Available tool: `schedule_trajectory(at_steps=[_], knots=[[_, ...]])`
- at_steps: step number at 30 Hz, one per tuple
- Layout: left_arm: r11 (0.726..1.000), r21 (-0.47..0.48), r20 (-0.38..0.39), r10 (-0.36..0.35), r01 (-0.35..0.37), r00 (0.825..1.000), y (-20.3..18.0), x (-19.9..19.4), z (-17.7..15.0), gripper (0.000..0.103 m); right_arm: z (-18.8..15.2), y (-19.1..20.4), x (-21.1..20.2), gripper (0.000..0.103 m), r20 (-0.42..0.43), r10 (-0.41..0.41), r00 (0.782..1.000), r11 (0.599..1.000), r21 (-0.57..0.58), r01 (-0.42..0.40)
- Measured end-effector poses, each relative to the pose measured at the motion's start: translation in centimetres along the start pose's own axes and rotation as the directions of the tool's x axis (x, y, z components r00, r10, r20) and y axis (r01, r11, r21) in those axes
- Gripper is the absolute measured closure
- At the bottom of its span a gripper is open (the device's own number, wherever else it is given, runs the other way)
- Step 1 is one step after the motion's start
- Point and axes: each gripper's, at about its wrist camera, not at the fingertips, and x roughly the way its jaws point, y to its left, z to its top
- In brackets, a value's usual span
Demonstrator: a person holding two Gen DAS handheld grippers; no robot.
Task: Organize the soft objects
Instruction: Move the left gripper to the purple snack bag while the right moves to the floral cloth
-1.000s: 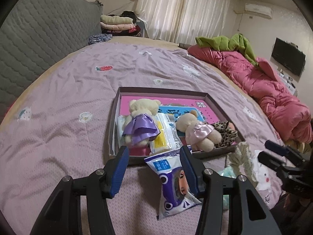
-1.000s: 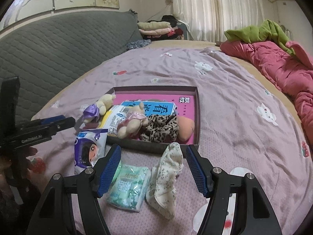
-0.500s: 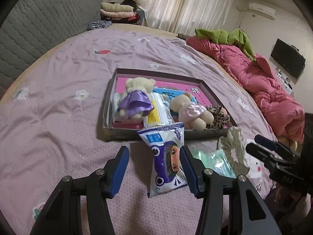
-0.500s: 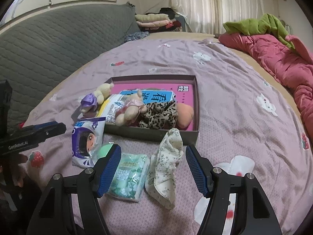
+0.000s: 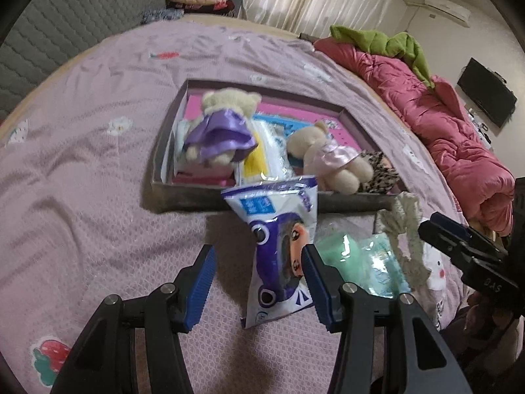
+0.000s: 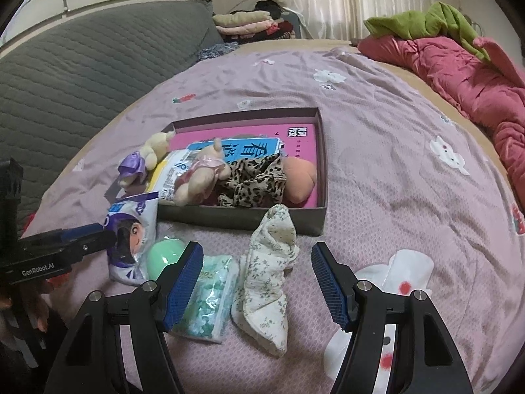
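Leaning against the near wall of the shallow dark cardboard box, the glossy white-and-purple plastic packet printed with a cartoon girl's face has its crimped top edge raised toward the box rim and its lower end on the lilac patterned bedspread. The left gripper stands released, its blue ribbed pads astride the packet's lower half without pressing it. The right gripper is also released, framing a crumpled cream floral cloth beside a mint-green tissue pack.
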Motion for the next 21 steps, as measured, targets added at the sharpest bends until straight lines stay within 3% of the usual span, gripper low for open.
schedule_trajectory(at_steps=[7,21], knots=[[0.997,-0.073,-0.025,-0.036,0.034,0.999,1.2,1.2,0.4,0.049,-0.2,-0.5,1.0,0.033,-0.038,-0.019,0.999,1.0,0.008,0.019],[0.995,-0.082,-0.044,-0.062,0.059,0.997,0.8,2.9,1.0,0.05,0.0,-0.9,3.1,0.033,-0.074,-0.012,0.997,1.0,0.02,0.013]])
